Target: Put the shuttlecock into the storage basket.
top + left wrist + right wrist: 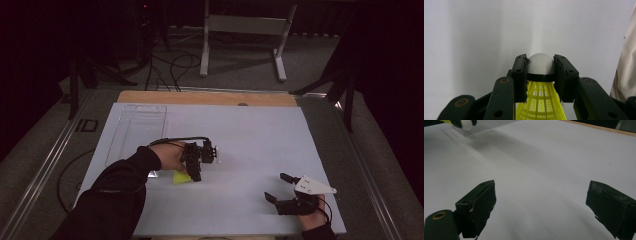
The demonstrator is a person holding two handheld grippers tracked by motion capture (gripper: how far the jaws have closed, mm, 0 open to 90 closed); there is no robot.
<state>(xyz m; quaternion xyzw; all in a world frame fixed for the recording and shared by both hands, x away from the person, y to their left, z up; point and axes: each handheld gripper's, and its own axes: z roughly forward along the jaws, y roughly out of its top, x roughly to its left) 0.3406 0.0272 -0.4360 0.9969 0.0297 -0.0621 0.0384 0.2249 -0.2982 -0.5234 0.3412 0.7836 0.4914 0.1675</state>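
- White table sheet (250, 135) carries a clear plastic tray (135, 132) at far left.
- Left gripper (540, 68) clamps a yellow shuttlecock (540, 100) by its cork.
- Right gripper (541, 207): jaws wide apart, holding nothing.

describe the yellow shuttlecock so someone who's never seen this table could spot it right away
On the white table, look just below the clear plastic tray at the near left. There the left gripper is shut on the yellow plastic shuttlecock, pinching its rounded white cork tip. Its bright yellow lattice skirt is the only colour on the sheet.
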